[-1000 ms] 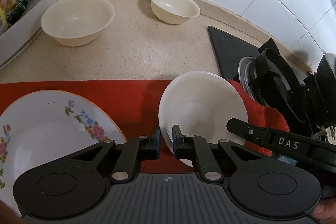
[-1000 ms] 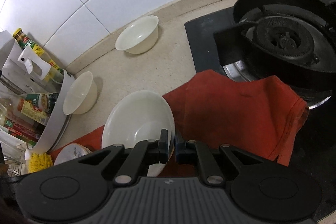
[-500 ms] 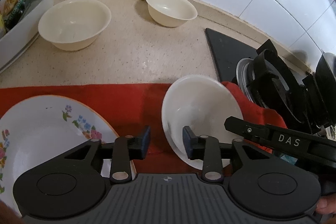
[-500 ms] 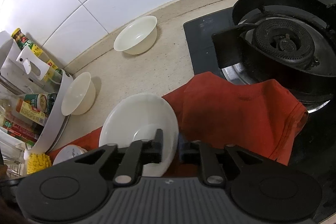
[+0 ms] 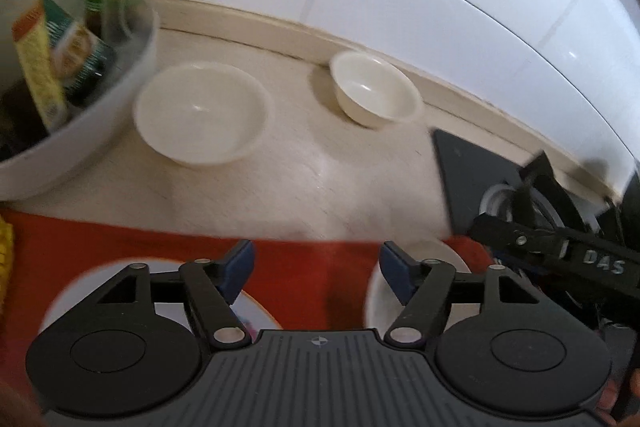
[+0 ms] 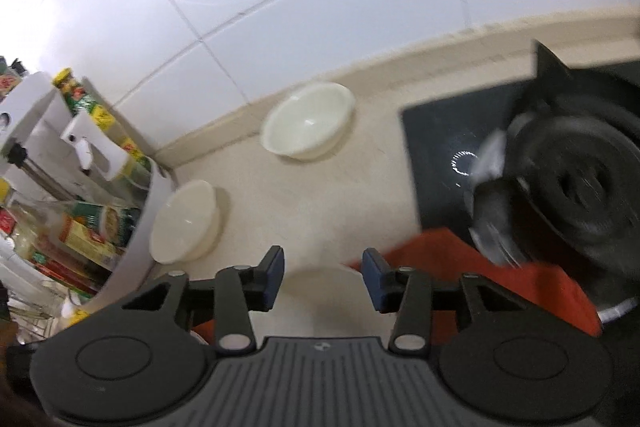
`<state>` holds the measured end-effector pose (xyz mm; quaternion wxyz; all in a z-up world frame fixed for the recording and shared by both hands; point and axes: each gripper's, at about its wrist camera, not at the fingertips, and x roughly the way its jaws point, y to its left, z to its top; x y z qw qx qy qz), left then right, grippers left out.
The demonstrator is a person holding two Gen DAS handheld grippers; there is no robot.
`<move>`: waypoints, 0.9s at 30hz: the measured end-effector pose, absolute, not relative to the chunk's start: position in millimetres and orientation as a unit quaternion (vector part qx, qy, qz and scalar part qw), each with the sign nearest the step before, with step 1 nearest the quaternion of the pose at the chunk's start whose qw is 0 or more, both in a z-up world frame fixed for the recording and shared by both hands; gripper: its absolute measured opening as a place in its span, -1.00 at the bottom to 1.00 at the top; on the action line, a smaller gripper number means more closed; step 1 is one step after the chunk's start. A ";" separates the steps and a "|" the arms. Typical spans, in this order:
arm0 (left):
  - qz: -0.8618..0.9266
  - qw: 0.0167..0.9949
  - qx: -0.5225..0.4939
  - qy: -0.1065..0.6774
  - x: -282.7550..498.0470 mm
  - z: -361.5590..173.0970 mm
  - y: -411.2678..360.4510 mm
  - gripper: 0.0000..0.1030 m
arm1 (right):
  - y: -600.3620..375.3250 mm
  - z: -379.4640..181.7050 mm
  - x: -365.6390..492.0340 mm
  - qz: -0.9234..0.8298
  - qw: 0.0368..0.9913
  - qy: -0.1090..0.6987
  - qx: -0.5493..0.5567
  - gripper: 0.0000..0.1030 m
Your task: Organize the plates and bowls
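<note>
opening both tongs, left gripper (image 5: 316,273) and right gripper (image 6: 323,277) now spread and empty, i've let go of the bowl (image 5: 416,291), which sits on the red cloth (image 5: 304,267): placement done.

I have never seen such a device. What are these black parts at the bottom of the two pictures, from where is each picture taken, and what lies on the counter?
A person holds a pair of tongs in each hand; a camera on each looks along its fingers. One picture is from the left tongs, the other from the right tongs. Both are opening and hold nothing. On the counter stand two cream bowls. Nearer lies a red cloth with a white bowl and a flowered plate. A gas stove stands at the right.
</note>
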<state>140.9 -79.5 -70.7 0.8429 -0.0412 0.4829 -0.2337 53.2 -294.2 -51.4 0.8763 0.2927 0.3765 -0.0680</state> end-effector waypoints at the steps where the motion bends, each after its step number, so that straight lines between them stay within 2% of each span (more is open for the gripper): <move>1: -0.226 0.845 -0.043 0.482 144.3 -69.6 -77.4 0.54 | -291.7 -49.0 59.7 -0.062 0.878 0.377 0.288 -0.18; 8: -0.177 0.864 -0.042 0.470 167.5 -66.6 -66.5 0.66 | -272.6 -49.4 106.3 -0.026 0.878 0.389 0.279 -0.07; 20: -0.127 0.880 -0.057 0.455 201.2 -80.0 -53.5 0.67 | -251.5 -67.1 171.9 0.013 0.864 0.415 0.286 0.04; 27: -0.109 0.888 -0.069 0.441 211.1 -89.5 -44.3 0.46 | -241.9 -85.0 196.5 0.025 0.853 0.428 0.297 0.04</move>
